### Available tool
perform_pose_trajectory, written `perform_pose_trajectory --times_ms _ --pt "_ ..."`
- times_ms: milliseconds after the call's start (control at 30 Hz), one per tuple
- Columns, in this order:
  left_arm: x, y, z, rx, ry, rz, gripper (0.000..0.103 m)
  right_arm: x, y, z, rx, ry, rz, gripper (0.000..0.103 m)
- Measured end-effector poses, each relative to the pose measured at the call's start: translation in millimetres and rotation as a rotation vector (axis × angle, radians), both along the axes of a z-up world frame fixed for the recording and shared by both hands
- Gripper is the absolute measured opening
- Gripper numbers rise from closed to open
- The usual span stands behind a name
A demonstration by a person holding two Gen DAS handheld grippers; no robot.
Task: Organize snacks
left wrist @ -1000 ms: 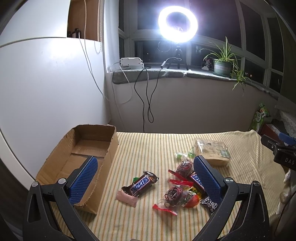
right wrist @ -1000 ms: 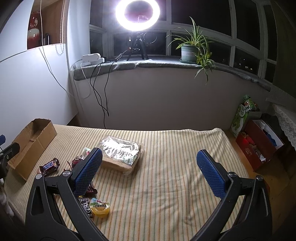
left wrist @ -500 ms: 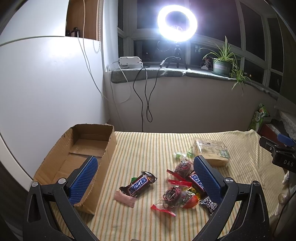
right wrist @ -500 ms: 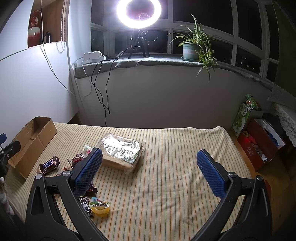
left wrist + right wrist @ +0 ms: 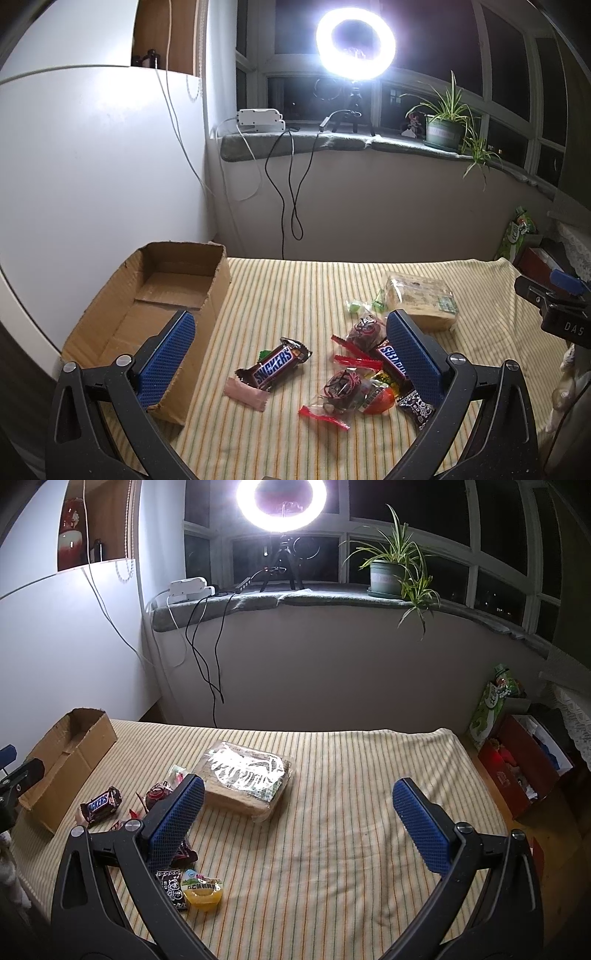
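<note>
I hold the left gripper [image 5: 291,350] above the striped cloth [image 5: 295,288], its jaws spread wide with nothing between them. Straight ahead of it lies a chocolate bar [image 5: 275,368], resting partly on a pink wrapper [image 5: 245,392]. To the right sits a heap of small snacks [image 5: 364,373], partly hidden behind my right-hand finger. The cardboard box [image 5: 162,291] stands open on the left edge of the cloth, and I see nothing inside it. My right gripper [image 5: 297,827] hangs over the bare middle of the cloth, jaws also wide and empty. A wrapped flat packet [image 5: 247,779] lies just beyond its left finger, and a yellow jelly cup [image 5: 203,893] sits near that finger's base. A ring light [image 5: 281,503] glares from the windowsill.
</note>
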State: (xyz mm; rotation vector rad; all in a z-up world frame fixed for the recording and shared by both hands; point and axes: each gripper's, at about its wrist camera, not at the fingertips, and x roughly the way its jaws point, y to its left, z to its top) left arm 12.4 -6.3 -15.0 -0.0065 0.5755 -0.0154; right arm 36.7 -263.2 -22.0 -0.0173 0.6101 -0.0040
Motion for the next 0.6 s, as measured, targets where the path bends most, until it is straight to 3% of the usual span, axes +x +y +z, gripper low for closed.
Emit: perform_pose_trajectory --times_ms 400,600 --pt "16.2 -11.3 -11.6 -0.002 0.032 -0.034 0.103 14.3 -6.3 -9.2 0.044 0.030 0.027 0.103" --pt "32.7 -18.6 -24.1 -0.022 0.069 -0.064 0.103 23.6 -18.1 -19.1 0.139 0.011 0.081 0.103"
